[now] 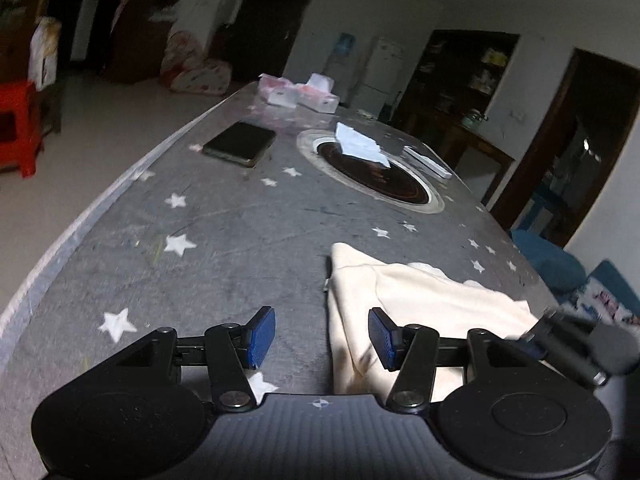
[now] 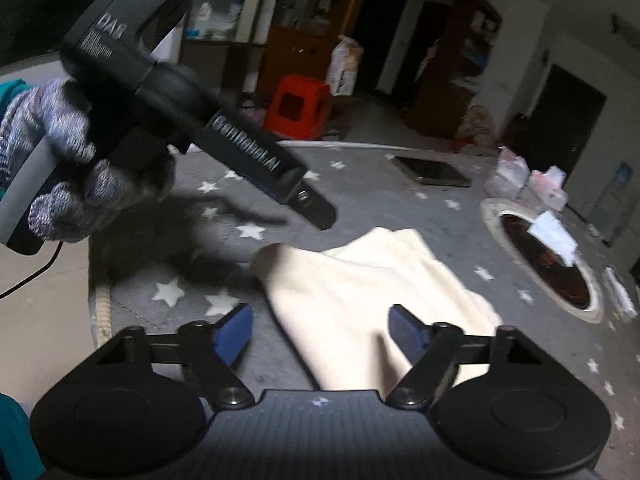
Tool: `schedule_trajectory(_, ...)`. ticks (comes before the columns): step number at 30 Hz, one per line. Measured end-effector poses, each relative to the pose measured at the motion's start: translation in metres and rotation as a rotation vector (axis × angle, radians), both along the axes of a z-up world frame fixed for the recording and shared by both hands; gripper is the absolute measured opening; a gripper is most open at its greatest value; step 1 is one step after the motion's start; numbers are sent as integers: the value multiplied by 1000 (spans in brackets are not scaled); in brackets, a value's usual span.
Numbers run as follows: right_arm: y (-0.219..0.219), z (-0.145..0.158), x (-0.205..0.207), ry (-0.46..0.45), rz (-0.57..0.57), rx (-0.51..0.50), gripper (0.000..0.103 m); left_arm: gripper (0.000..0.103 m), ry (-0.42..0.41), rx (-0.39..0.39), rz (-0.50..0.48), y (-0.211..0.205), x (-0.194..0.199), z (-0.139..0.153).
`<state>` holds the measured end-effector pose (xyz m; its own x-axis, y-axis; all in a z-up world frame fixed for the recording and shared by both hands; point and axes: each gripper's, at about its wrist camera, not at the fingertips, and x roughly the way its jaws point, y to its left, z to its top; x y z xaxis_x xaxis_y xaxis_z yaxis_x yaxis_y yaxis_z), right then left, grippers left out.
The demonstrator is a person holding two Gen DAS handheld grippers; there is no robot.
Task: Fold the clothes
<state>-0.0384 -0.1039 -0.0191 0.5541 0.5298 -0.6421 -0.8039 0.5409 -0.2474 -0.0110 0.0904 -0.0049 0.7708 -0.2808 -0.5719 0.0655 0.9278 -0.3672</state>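
Note:
A cream garment (image 1: pixel 420 300) lies crumpled on the grey star-patterned table (image 1: pixel 200 220), toward its near right. My left gripper (image 1: pixel 322 338) hovers over the garment's left edge, its blue pads apart; the right pad is above the cloth and nothing is pinched. In the right wrist view the same garment (image 2: pixel 360 280) spreads under my right gripper (image 2: pixel 320 334), whose jaws stand wide with cloth below them, not pressed. A gloved hand (image 2: pixel 56 184) holds the left gripper (image 2: pixel 316 212) at the upper left. The right gripper (image 1: pixel 576 344) shows blurred at the left wrist view's right edge.
A dark phone (image 1: pixel 240 144) lies at the table's far left. A round hotplate (image 1: pixel 380 176) is set in the table, with white paper (image 1: pixel 360 144) on it. Tissue packs (image 1: pixel 300 94) sit at the far end. A red stool (image 1: pixel 18 128) stands on the floor.

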Motion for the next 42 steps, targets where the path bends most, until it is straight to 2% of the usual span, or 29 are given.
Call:
schedule_trajectory(6, 26, -11, -4, -30, 72, -50, 58, 55, 43, -73, 25, 12, 2, -5)
schedule_trajectory(9, 34, -13, -4, -46, 82, -64, 56, 56, 70, -122, 34, 17, 5, -7)
schedule_trajectory(12, 38, -13, 0, -36, 76, -62, 46, 59, 91, -167, 28, 18, 7, -10)
schedule_trajectory(14, 37, -12, 5, -26, 54, -55, 29, 60, 106, -199, 21, 17, 8, -12)
schedule_trajectory(17, 26, -6, 14, 21, 26, 3, 21, 68, 119, -244, 25, 18, 9, -12)
schedule_trajectory(19, 18, 1, 20, 62, 10, 55, 19, 79, 133, -285, 34, 19, 12, -12)
schedule_trajectory(25, -6, 22, 30, 137, -24, 182, 15, 81, 171, -388, 22, 12, 21, -13)
schedule_trajectory(29, -19, 33, 29, 150, -34, 236, 14, 81, 217, -461, 15, 5, 30, -19)
schedule_trajectory(32, -24, 36, 27, 158, -25, 255, 14, 79, 253, -515, 1, -1, 36, -25)
schedule_trajectory(35, -26, 36, 22, 162, -8, 263, 14, 67, 275, -544, -11, -6, 40, -32)
schedule_trajectory(42, -29, 30, 16, 192, 21, 261, 16, 25, 302, -564, -17, -8, 42, -45)
